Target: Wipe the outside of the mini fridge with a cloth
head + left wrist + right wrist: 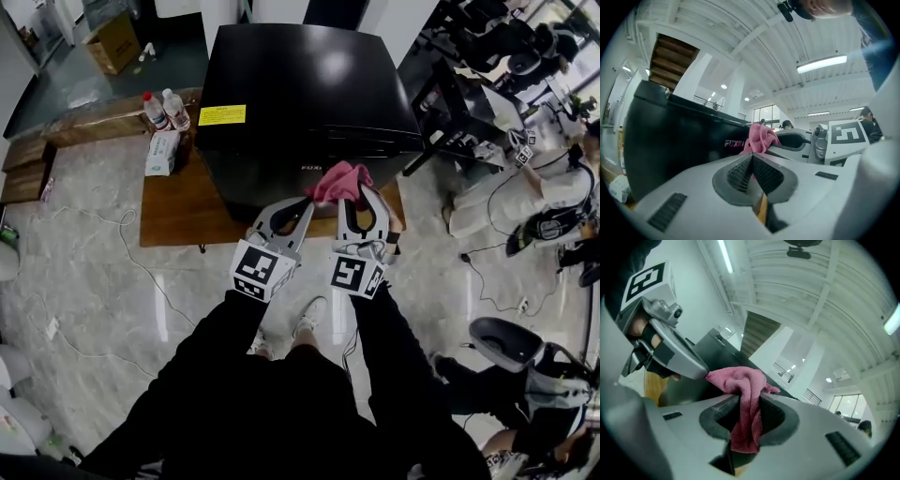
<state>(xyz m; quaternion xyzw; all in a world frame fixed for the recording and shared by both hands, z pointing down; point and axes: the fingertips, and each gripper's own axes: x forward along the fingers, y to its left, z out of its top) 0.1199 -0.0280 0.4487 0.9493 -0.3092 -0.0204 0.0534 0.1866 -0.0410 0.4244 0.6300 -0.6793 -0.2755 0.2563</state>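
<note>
Wooden table [178,214] | 1 mini fridge [300,89] | 2 bottles [155,112] | left gripper [307,202], right gripper [352,194] pinching 1 pink cloth [337,176]

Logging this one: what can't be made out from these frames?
Whether the cloth touches the fridge: head view, the cloth covers that spot; neither gripper view shows it.
Whether the left claw, shut, pinches the cloth's corner: left gripper view, its own pads hide the tip.
The yellow label print: head view, too small.
Fridge front: head view, the right claw and cloth cover part.
</note>
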